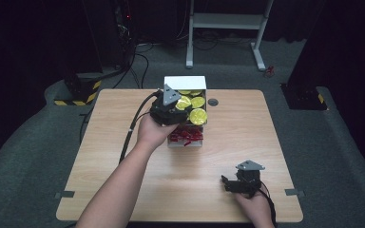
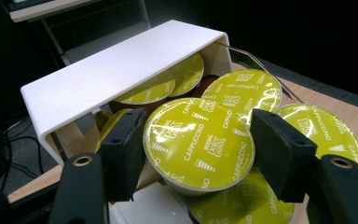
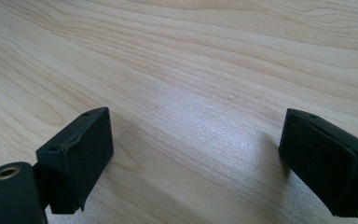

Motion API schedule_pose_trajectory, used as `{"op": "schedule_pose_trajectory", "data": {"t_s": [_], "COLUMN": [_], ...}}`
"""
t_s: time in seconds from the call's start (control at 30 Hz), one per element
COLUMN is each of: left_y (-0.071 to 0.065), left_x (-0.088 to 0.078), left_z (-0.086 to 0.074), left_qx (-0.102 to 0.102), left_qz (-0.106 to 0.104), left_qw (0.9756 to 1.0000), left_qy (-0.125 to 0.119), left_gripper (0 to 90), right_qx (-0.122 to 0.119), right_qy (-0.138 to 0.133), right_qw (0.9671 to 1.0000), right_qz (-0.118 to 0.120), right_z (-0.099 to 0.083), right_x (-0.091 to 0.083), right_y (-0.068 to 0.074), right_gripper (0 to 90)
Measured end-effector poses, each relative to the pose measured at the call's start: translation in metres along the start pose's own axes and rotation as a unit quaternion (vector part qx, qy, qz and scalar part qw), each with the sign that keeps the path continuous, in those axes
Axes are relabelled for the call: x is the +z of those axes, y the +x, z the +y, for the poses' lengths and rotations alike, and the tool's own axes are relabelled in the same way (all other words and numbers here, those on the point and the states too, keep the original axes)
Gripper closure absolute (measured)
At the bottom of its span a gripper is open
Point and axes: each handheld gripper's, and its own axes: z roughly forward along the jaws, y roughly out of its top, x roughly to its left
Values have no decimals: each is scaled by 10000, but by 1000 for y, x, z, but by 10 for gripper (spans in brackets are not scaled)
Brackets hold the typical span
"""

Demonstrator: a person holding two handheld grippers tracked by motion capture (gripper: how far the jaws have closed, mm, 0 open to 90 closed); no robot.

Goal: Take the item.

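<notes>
High view: a wooden counter carries a white box at upper centre of the frame, packed with yellow-lidded coffee capsules. The left claw, held in the person's left hand, sits over the box at its left side. The right claw rests low at the lower right of the frame, well apart from the box, in the right hand.

Left gripper view: the left claw is closed on one capsule at the centre of the frame; both black pads press against the rim of its yellow lid, which faces the camera. The gripped capsule lies among its neighbours at the open mouth of the white box, whose curved cover spans the upper left.

Right gripper view: the right claw stands open, its pads wide apart with bare wood grain of the counter between them.
</notes>
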Motion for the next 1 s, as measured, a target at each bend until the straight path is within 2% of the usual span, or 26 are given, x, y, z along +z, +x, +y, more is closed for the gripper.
{"op": "schedule_pose_trajectory", "data": {"t_s": [0.3,0.4,0.7,1.0], "left_y": [4,5,11,17], "left_x": [-6,-10,-23,-35], "left_z": [1,1,0,-3], "left_qx": [-267,-294,-537,-545], "left_qz": [-166,-145,-273,-261], "left_qw": [9994,9992,9974,9968], "left_qy": [-148,-212,-405,-518], "left_gripper": [383,383,384,384], "right_qx": [1,-2,-3,14], "right_qy": [4,9,12,6], "right_qw": [10000,10000,10000,10000], "right_qz": [-1,10,8,-7], "right_z": [0,1,1,1], "right_x": [0,0,0,0], "right_y": [0,0,0,1], "right_gripper": [98,98,101,103]}}
